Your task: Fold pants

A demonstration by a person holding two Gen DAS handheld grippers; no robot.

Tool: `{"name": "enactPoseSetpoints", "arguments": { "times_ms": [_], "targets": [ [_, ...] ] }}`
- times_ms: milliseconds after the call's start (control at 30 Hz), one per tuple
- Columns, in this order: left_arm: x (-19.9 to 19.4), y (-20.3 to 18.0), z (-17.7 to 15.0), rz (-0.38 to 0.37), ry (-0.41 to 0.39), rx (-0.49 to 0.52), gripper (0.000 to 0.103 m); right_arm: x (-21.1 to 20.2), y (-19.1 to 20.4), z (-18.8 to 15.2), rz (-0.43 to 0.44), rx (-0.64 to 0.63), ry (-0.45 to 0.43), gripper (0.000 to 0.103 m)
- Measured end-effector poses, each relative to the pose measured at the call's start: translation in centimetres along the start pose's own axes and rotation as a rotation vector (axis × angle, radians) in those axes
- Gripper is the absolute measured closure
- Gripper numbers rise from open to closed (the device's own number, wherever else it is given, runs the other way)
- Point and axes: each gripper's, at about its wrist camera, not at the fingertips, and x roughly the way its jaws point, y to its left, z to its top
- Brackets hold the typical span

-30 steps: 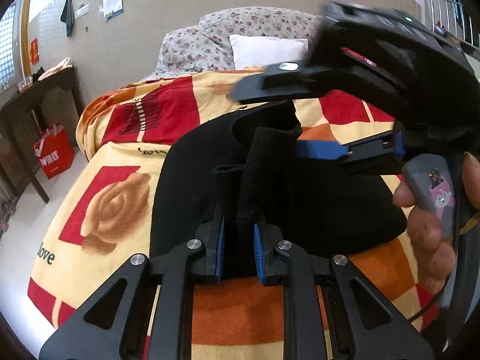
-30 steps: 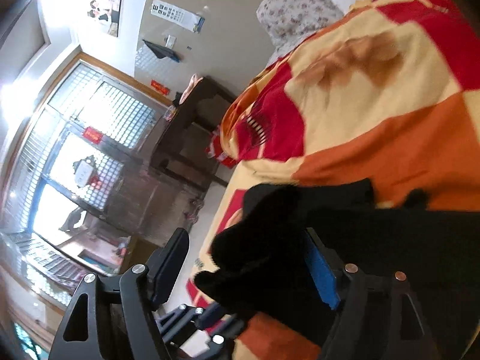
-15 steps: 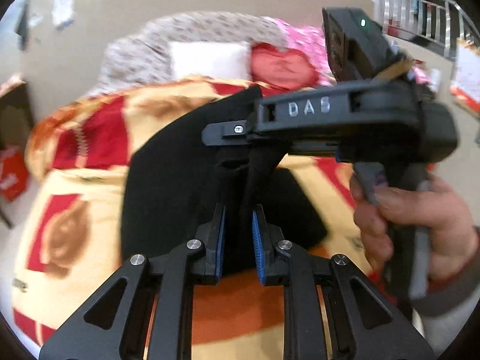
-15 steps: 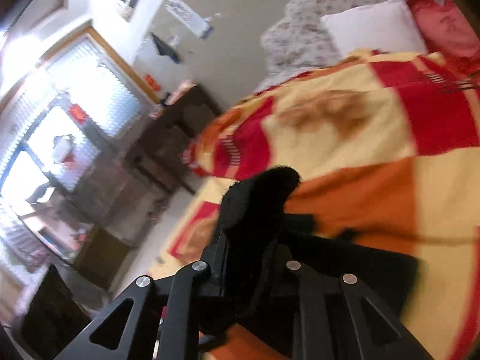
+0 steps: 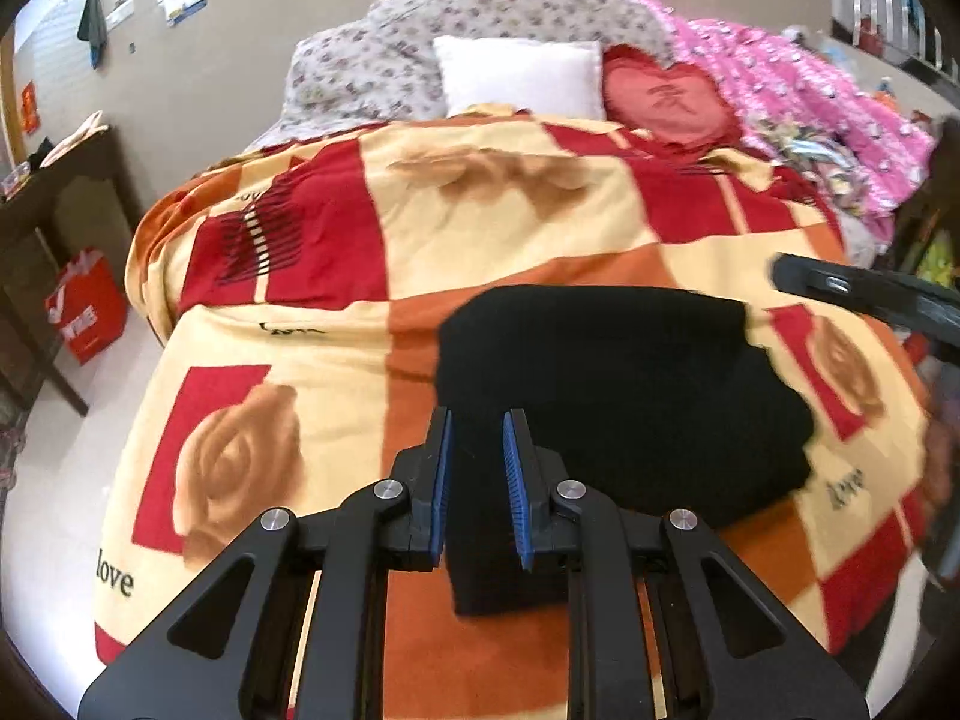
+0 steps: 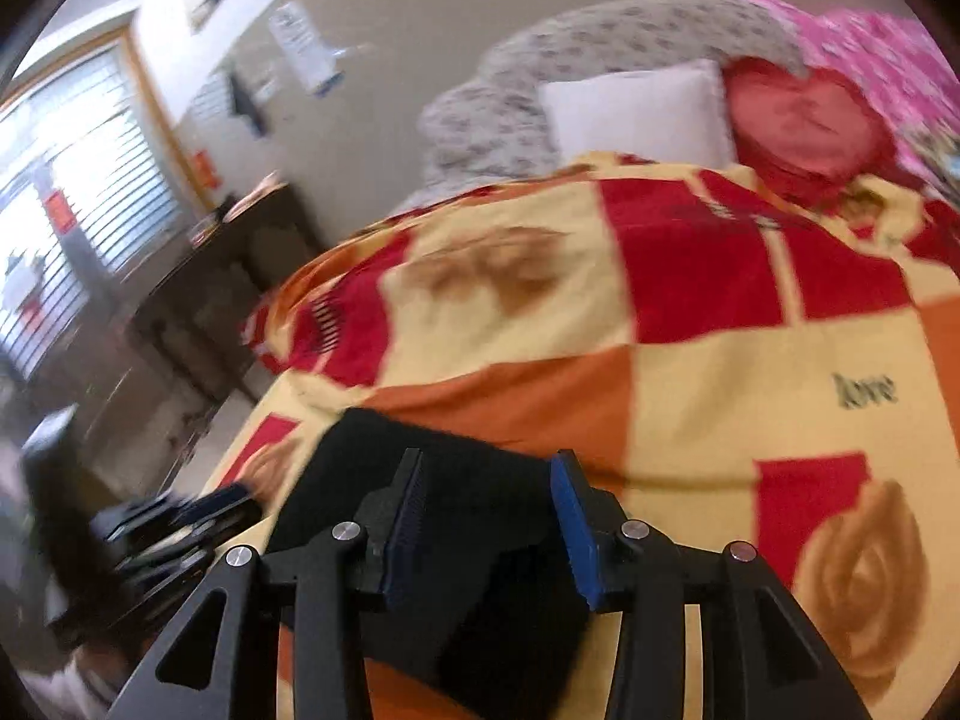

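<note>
the black pants (image 5: 624, 396) are lying folded into a compact bundle on the orange, cream and red blanket (image 5: 372, 276), and everything here is placed from that bundle. to its left, off the bed, a red bag (image 5: 87, 306) is standing on the floor by a dark wooden table (image 5: 42, 192). at the bundle's near left corner the left gripper (image 5: 477, 474) is pointing down over the cloth, its blue pads (image 5: 443, 480) standing only a narrow gap apart; black fabric is showing in that gap, but whether the pads are pinching it or merely hovering above it i cannot tell. beyond the bundle, at the head of the bed, a white pillow (image 5: 519, 78) and a red heart cushion (image 5: 666, 102) are resting. to the right, the right gripper (image 6: 489, 516) is sitting over the bundle's near edge with its jaws about half spread, having just been opening; the pants are lying between and beneath the pads, and neither pad is pressing on them, so the cloth is released.
</note>
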Motion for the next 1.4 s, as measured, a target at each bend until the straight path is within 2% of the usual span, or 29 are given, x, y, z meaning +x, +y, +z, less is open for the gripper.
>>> {"name": "enactPoseSetpoints", "arguments": {
  "times_ms": [100,200,267,400,467,567,667,700,733,800,867,933,1000,1167,1300,1400],
  "targets": [
    [2.1,0.2,0.8,0.012,0.037,-0.006,0.087,2.1,1.6,0.0,-0.064,-0.064,0.044,0.059],
    [4.2,-0.5,1.4,0.012,0.075,0.004,0.087,5.3,2.2,-0.4,-0.083,-0.145,0.116,0.059],
    [4.8,-1.0,1.6,0.016,0.081,0.013,0.087,7.8,1.2,-1.1,-0.166,-0.148,0.178,0.059],
    [5.4,-1.9,1.7,0.055,0.066,0.044,0.087,5.7,-1.5,-0.5,-0.097,-0.023,0.149,0.058],
    [5.3,-1.7,1.7,0.047,0.064,0.042,0.087,3.9,-2.2,-0.6,-0.081,0.005,0.134,0.056],
    [5.2,-1.1,1.7,0.018,0.069,0.001,0.086,1.6,-3.0,-1.8,0.013,0.071,0.126,0.05],
    [5.2,-0.9,1.4,0.016,0.062,-0.017,0.086,2.2,-2.3,-3.5,0.078,0.105,0.166,0.046],
    [5.1,-1.1,1.3,0.024,0.058,-0.015,0.086,2.8,-1.8,-4.1,0.076,0.097,0.169,0.046],
    [5.0,-1.3,1.2,0.032,0.056,-0.011,0.086,3.0,-1.4,-4.5,0.063,0.077,0.156,0.046],
    [4.7,-1.5,0.9,0.04,0.058,-0.009,0.086,3.2,-0.3,-4.9,0.04,0.023,0.151,0.07],
    [4.2,-1.5,0.7,0.029,0.066,-0.013,0.086,2.4,0.6,-5.1,-0.008,-0.043,0.158,0.081],
    [3.7,-1.5,0.5,0.014,0.066,-0.016,0.086,1.2,1.4,-5.3,-0.098,-0.131,0.156,0.083],
    [3.8,-1.7,0.1,0.03,0.064,-0.021,0.083,1.5,1.1,-6.0,-0.159,-0.151,0.182,0.084],
    [4.0,-2.3,0.0,0.068,0.06,-0.013,0.083,1.4,-0.2,-5.7,-0.154,-0.087,0.163,0.082],
    [3.8,-1.8,0.2,0.052,0.078,-0.037,0.083,-0.2,0.2,-4.6,-0.162,-0.064,0.106,0.079],
    [3.4,-1.3,0.4,0.035,0.09,-0.059,0.083,-0.7,1.8,-3.9,-0.089,-0.075,0.061,0.073]
  ]
}}
